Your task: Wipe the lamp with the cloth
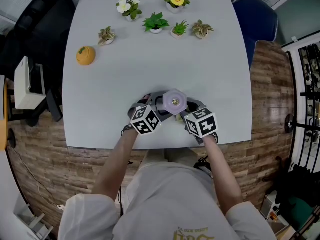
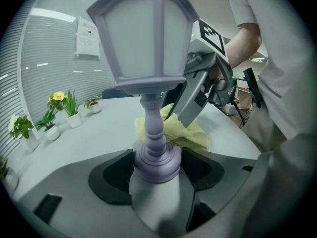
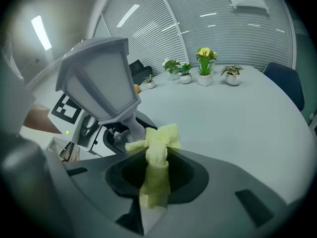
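Note:
A pale lilac lantern-shaped lamp (image 2: 148, 78) stands upright at the near edge of the white table (image 1: 150, 74). Its round base sits between the jaws of my left gripper (image 2: 157, 175), which is shut on it. From above, the lamp's top (image 1: 175, 102) shows between the two marker cubes. My right gripper (image 3: 154, 182) is shut on a yellow cloth (image 3: 157, 152), and the bunched cloth (image 2: 185, 133) presses against the lamp's stem just under the shade. In the head view the cloth is hidden under the lamp top.
Several small potted plants (image 1: 156, 22) stand in a row at the table's far side. An orange knitted ball (image 1: 85, 55) lies at far left. A dark blue chair (image 1: 260, 19) stands at the right corner, black bags at the left.

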The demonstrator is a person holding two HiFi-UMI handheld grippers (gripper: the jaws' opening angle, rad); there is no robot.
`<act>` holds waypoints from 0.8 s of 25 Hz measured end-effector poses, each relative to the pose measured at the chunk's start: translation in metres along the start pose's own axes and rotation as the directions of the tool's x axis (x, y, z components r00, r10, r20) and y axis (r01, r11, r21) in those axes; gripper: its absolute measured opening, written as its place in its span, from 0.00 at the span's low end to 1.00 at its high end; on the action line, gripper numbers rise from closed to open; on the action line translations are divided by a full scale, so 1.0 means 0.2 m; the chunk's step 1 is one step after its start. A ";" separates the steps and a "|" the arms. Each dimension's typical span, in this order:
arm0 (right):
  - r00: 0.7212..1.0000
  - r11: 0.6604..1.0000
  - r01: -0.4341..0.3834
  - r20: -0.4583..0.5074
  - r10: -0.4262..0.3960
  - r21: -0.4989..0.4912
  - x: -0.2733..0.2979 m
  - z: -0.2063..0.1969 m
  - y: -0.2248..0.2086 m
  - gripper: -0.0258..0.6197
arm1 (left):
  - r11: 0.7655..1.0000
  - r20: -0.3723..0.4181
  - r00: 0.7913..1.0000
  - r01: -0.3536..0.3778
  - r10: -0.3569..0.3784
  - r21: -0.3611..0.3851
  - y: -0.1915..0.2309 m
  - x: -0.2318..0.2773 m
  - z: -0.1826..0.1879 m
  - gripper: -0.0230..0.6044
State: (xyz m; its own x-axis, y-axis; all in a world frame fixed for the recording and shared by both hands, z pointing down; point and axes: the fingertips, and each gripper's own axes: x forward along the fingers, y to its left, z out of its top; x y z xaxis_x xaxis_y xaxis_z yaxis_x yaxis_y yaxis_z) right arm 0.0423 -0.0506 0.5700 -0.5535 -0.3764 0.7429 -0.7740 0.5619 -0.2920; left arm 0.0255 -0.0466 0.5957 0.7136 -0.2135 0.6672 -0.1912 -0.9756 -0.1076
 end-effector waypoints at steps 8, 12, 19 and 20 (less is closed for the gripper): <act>1.000 1.000 -0.009 -0.018 0.009 -0.025 -0.01 -0.03 0.04 0.19 | 1.000 0.000 1.000 -0.001 0.001 0.000 0.00 0.00 0.00 0.54; 0.999 0.999 -0.017 -0.029 0.016 -0.038 -0.01 -0.05 0.07 0.19 | 1.000 0.000 1.000 -0.001 0.001 0.000 0.00 0.00 0.00 0.54; 0.998 0.998 -0.041 -0.041 0.039 -0.048 -0.01 -0.05 0.11 0.19 | 1.000 0.000 1.000 0.000 0.000 0.000 0.01 0.00 0.00 0.54; 0.998 0.998 -0.042 -0.041 0.040 -0.049 -0.01 -0.06 0.11 0.19 | 1.000 0.000 1.000 0.000 0.000 0.000 0.00 0.00 0.00 0.54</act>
State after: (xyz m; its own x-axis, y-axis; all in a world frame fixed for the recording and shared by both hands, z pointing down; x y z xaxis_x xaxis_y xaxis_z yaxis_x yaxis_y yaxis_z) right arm 0.0292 -0.0294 0.5691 -0.5706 -0.3232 0.7549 -0.7344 0.6123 -0.2929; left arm 0.0255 -0.0474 0.5956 0.7138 -0.2134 0.6670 -0.1913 -0.9756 -0.1073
